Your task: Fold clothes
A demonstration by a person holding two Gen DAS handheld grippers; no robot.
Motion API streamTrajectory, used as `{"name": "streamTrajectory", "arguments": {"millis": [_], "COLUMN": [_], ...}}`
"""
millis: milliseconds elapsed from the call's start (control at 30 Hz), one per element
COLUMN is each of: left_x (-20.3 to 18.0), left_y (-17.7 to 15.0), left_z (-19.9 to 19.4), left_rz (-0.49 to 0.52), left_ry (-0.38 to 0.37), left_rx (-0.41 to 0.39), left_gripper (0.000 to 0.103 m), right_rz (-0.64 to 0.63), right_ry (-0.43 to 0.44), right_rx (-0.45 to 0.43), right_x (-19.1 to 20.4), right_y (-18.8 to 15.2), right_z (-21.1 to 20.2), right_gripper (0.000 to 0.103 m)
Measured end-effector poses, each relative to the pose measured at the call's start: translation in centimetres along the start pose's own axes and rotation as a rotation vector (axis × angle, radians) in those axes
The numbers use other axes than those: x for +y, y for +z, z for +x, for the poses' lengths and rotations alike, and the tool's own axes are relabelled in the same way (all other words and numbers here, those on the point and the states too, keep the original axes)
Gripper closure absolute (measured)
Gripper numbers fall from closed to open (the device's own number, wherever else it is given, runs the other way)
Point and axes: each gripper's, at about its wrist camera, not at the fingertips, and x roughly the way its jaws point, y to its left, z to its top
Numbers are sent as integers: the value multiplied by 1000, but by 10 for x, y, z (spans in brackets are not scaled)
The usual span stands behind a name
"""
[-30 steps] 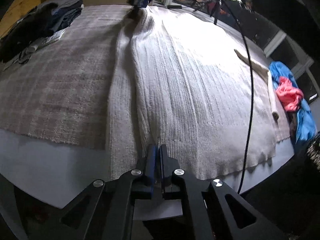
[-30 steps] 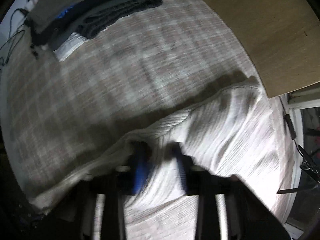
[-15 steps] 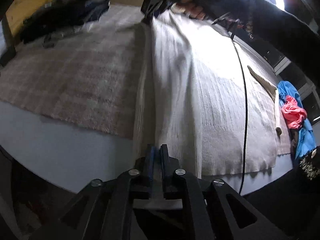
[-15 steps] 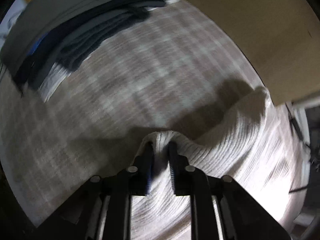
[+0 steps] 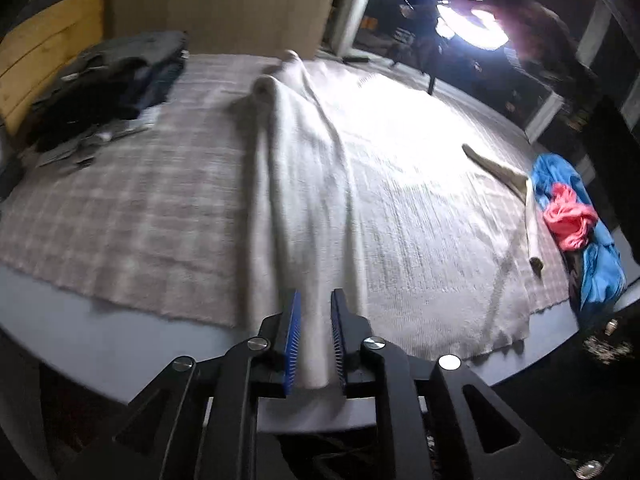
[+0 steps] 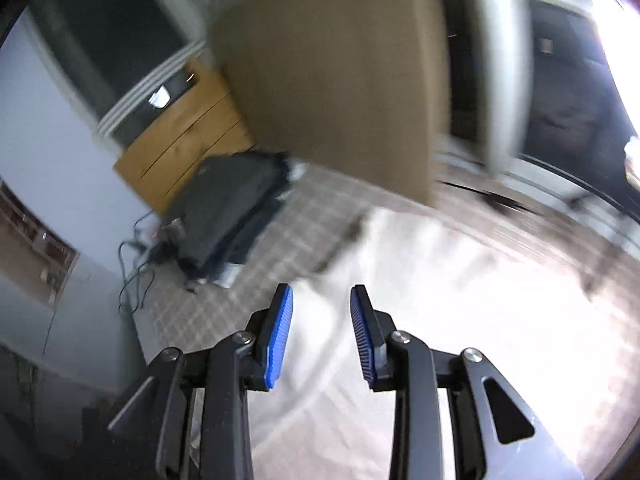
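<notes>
Your left gripper point(image 5: 313, 300) points forward and slightly down, its two black fingers parted by a narrow gap. The blue ribbed pads point(image 5: 295, 320) face each other, and pale fabric fills the space between them without being pinched. Your right gripper point(image 6: 321, 298) is tilted more upward, its fingers spread wider than the left's. Its blue pads point(image 6: 279, 332) face inward with nothing held between them. The black linkage arms and silver pivot screws of both grippers fill the lower part of each wrist view.
</notes>
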Motion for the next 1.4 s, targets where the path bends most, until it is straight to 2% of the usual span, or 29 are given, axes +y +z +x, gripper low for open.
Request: {"name": "streamTrajectory", "arguments": {"millis": [100,200,367,533,633,700,867,967,1000,1033,1067,1133,1200,1300,1333,1400], "left_x": [-11,-26,-63,-114,-146,-167,-200,-209,-211,-213,-215,-219,-223,-234,-240,-252], "left_y": [12,24,44,54,52,40,29,28,29,29,30,31,33,42,47,57], "left_z": [22,25,37,62,79,86,98,105,105,106,106,106,106,111,114,119], "left_rz": [44,84,185,304,378,423,498,511,515,519,523,534,548,578,588,608], "left_ry": [4,-36,-95,-155,-186,-203,-242,-251,-251,-252,-253,-256,-259,-264,-267,-273], "left_rx": [41,37,57,108,145,167,205,223,225,228,230,231,228,228,225,212], "left_gripper": [88,88,86,85,84,84,84,84,84,84,84,84,84,84,84,84], "right_rz": [80,198,435,605,622,618,560,545,541,536,531,535,539,508,493,484], "right_ry": [-84,-188,-262,-308,-342,-366,-410,-414,-415,-417,-418,-399,-402,-514,-531,-510], "right_rx": [-55,-87,-57,-41,-9,17,116,130,135,140,144,126,56,-5,6,21], "right_x": [-48,-106,-180,-208,-195,-182,-153,-158,-159,-161,-162,-168,-177,-185,-184,-178], "right_y": [-42,-99,-196,-276,-308,-326,-349,-357,-359,-362,-364,-367,-365,-357,-355,-355], "right_z": [-44,-80,-110,-131,-127,-120,-88,-89,-89,-90,-90,-104,-143,-190,-195,-191], "right_gripper": [73,73,73,73,73,67,64,64,68,76,103,102,102,100,98,75]}}
